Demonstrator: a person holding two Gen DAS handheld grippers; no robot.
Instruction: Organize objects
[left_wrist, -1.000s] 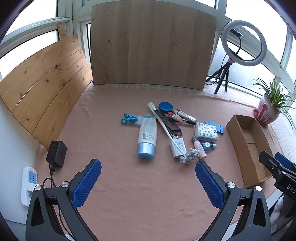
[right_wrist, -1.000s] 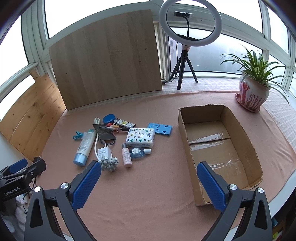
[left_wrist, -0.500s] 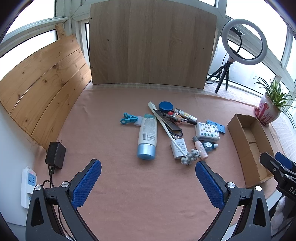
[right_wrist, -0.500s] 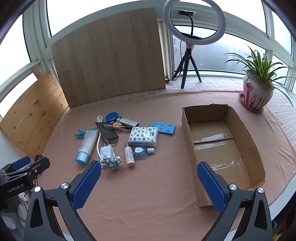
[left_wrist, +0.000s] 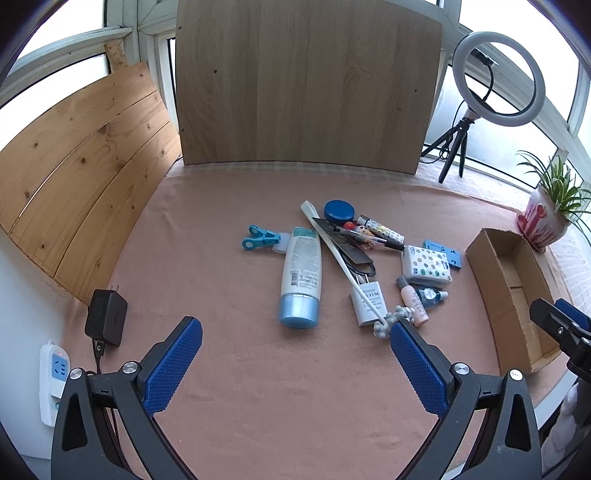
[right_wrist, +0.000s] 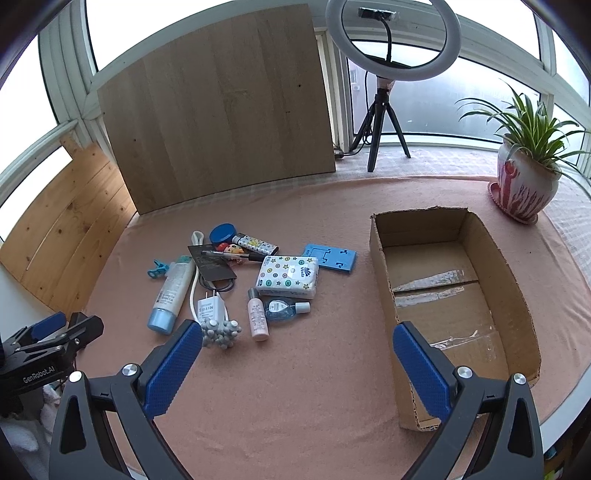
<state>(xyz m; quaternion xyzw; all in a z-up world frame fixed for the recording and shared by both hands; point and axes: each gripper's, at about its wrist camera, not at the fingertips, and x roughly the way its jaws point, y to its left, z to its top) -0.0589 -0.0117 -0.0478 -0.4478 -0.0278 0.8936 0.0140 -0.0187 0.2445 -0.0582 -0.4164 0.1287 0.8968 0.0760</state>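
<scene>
On my pink cloth-covered tabletop (right_wrist: 314, 387) the long brown cardboard box (right_wrist: 517, 291) sits on the right with nothing in it but strips of clear tape on its floor. Left of it lies the jumble: a white lotion tube with a blue cap (right_wrist: 173, 291), a white tissue pack printed with coloured dots (right_wrist: 288, 277), a flat blue plastic stand (right_wrist: 330, 257), a small pink bottle (right_wrist: 257, 319), and a white plug charger (right_wrist: 209, 308). My left tongs (left_wrist: 295, 341) and right tongs (right_wrist: 297, 345) are both spread wide, holding nothing, on the near side.
</scene>
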